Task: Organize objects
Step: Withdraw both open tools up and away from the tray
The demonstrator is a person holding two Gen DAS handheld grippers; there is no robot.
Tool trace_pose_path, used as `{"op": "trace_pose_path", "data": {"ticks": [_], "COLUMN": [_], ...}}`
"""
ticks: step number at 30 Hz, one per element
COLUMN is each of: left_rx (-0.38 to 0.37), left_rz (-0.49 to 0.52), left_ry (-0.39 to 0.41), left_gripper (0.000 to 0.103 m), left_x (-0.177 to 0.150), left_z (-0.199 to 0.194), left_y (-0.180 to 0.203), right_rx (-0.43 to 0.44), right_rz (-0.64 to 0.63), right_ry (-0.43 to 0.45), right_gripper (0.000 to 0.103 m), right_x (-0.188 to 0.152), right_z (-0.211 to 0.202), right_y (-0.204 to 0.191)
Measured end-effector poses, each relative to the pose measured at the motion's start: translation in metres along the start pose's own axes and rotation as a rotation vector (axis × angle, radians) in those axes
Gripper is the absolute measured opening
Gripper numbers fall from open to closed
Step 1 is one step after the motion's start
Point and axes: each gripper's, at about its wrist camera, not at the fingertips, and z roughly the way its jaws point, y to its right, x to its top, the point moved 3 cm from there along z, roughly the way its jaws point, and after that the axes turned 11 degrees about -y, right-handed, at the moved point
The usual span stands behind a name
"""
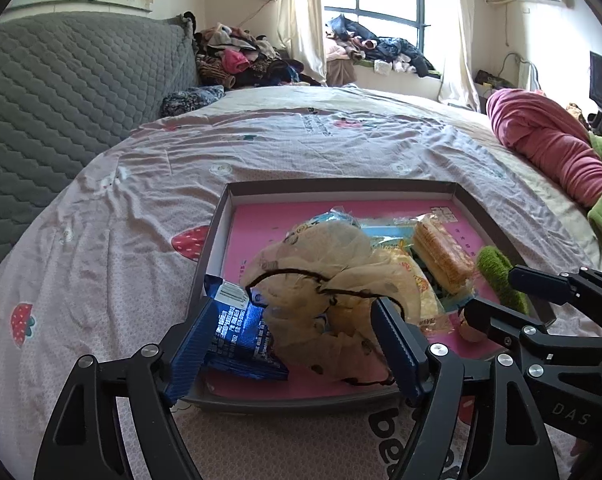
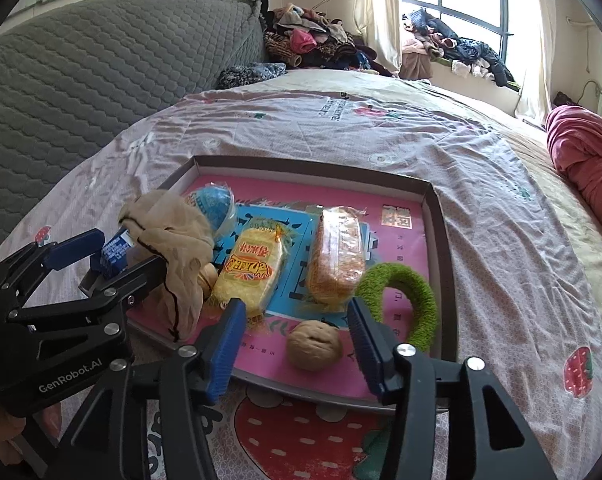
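Our left gripper (image 1: 289, 344) spread wide around beige mesh pouch (image 1: 333, 272) and blue packet (image 1: 241, 332). Our right gripper (image 2: 297, 344) apart over walnut (image 2: 315, 345). All inside tray (image 2: 437, 216) on bed (image 2: 501, 240); green ring (image 2: 405, 296) beside walnut.

left wrist: low, close, over tray (image 1: 221, 216) near-left | right wrist: near-right | shared: tray (image 2: 437, 216), bed (image 1: 101, 240)

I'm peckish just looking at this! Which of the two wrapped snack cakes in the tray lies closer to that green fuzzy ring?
The orange-brown cake, on the right. Its near corner almost reaches the green ring, while the pale yellow cake with red lettering lies further left, nearer the beige mesh pouch.
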Motion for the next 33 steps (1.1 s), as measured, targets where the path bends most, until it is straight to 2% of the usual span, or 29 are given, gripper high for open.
{"op": "trace_pose_path", "data": {"ticks": [2,15,17,22,25,29,33], "left_rx": [0.002,0.001,0.005,0.013,0.012,0.010,0.030], "left_rz": [-0.004,-0.025,-0.028,-0.039,-0.048,-0.050,-0.042], "left_ry": [0.006,0.049,0.057,0.116,0.159,0.166,0.141], "left_gripper": [0.082,0.086,0.086,0.102,0.102,0.102,0.102], "left_x": [0.000,0.006,0.007,0.009,0.010,0.007,0.002], "left_z": [-0.002,-0.017,-0.021,-0.044,-0.063,-0.076,-0.084], "left_y": [-0.001,-0.008,-0.008,-0.008,-0.010,-0.009,-0.008], "right_rx": [-0.005,-0.031,-0.040,-0.047,-0.053,-0.047,-0.051], "right_rz": [0.006,0.038,0.044,0.039,0.043,0.059,0.060], "right_ry": [0.012,0.049,0.057,0.106,0.141,0.168,0.158], "right_gripper": [0.062,0.074,0.079,0.088,0.090,0.098,0.098], "right_x": [0.001,0.003,0.004,0.005,0.004,0.001,-0.003], "right_z": [-0.003,-0.015,-0.020,-0.039,-0.055,-0.071,-0.082], "right_y": [0.001,0.008,0.010,0.008,0.007,0.007,0.002]}}
